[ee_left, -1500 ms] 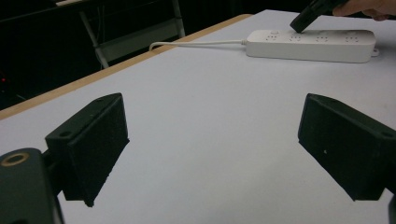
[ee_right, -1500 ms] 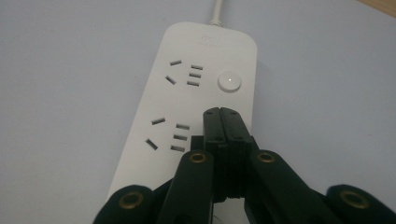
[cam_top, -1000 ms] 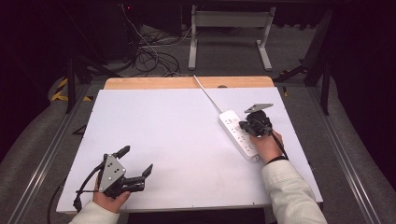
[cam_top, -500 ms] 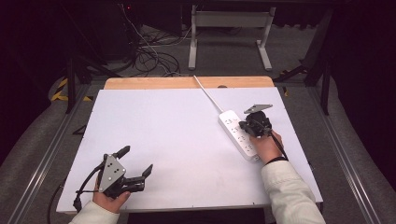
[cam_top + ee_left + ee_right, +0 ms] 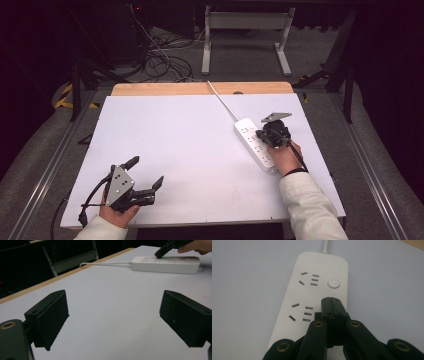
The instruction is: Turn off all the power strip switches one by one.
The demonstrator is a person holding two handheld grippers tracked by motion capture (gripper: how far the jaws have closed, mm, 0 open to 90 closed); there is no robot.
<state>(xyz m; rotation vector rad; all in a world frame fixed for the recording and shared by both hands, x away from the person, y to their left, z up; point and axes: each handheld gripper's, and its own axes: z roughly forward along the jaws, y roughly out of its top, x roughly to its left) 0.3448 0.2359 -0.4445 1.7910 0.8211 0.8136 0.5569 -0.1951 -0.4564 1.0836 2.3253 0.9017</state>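
Two hand-held grippers and a power strip on a white table.

Well left of the power strip, the left gripper rests with jaws spread wide; the right gripper, jaws pressed together, tips on the strip just short of its round button.

My table top looks like a smooth, matt white sheet, with a bare pale wood strip along its far edge. The power strip reads as smooth white plastic with a slight sheen, its round button a bit glossier. My right gripper and left gripper look like matt black plastic with brass-coloured metal rings, and the left one carries a dull grey plate.
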